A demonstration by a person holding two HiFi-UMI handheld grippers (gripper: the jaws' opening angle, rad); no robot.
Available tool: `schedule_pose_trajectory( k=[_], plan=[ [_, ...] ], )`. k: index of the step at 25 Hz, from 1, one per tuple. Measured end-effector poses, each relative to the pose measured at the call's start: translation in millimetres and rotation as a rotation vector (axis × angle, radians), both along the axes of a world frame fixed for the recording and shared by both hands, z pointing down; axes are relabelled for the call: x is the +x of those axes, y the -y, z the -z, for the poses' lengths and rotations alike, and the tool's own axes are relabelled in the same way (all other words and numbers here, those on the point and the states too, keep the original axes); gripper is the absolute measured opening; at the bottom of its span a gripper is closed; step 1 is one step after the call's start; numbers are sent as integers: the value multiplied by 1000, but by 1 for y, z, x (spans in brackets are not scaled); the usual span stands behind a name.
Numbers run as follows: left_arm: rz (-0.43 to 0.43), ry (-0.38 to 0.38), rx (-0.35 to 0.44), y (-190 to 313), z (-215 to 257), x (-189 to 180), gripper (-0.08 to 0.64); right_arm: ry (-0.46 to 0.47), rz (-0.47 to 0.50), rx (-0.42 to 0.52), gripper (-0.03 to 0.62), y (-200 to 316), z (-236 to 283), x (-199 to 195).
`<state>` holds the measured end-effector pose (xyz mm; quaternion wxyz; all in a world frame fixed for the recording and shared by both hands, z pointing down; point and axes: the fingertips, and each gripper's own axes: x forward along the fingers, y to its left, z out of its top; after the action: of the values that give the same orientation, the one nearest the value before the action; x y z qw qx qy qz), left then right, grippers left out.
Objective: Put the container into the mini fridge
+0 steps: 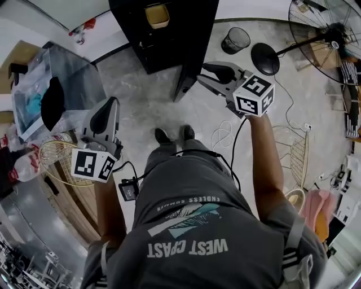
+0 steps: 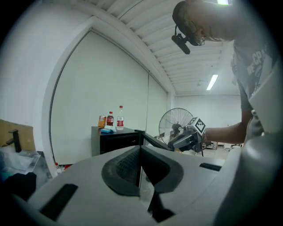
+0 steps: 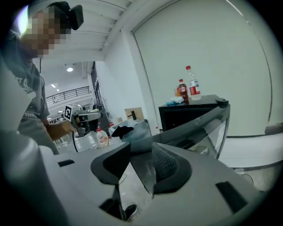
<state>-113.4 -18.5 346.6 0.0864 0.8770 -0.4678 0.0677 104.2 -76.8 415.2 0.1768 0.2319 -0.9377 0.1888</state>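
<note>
- Here, the mini fridge (image 1: 169,39) stands on the floor (image 1: 141,107) in front of the person, with its door (image 1: 185,83) swung open toward them.
- The container (image 1: 157,15), a yellowish tub, sits inside the fridge on an upper shelf, well behind the open door.
- The right gripper (image 1: 201,73) is held out at the free edge of the fridge door, its tips just beside that edge.
- In the right gripper view its jaws stand partly apart and the door's edge runs into the gap between them. One pad lies close against the panel and the other stands clear of it, so the door is not clamped.
- The left gripper (image 1: 113,103) is held well to the left of the fridge, pointing roughly level toward it. Its jaws are closed together with nothing between them.
- Two bottles (image 2: 115,118) with red labels and an orange jar (image 2: 102,121) stand on top of the fridge.
- A small black bin (image 1: 235,39) sits on the floor just right of the fridge, and a standing fan (image 1: 333,34) is farther off on that side.
- A black cloth (image 1: 52,101) lies on clear plastic well to the left of the fridge.
</note>
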Motion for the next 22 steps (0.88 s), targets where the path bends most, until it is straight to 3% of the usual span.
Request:
schedule_pose_trajectory(
  k=[11,17,22],
  plan=[
    [96,-1,5,8,2,-50,17,-64,88,100,80,55,-7,-84],
    [124,-1,-4,18,0,-67,17,-158,11,157,80,100,-25,-104],
    [139,1,-10,25,-2,-79,17,-177,-58,172,53,139,-33,-116]
  ],
)
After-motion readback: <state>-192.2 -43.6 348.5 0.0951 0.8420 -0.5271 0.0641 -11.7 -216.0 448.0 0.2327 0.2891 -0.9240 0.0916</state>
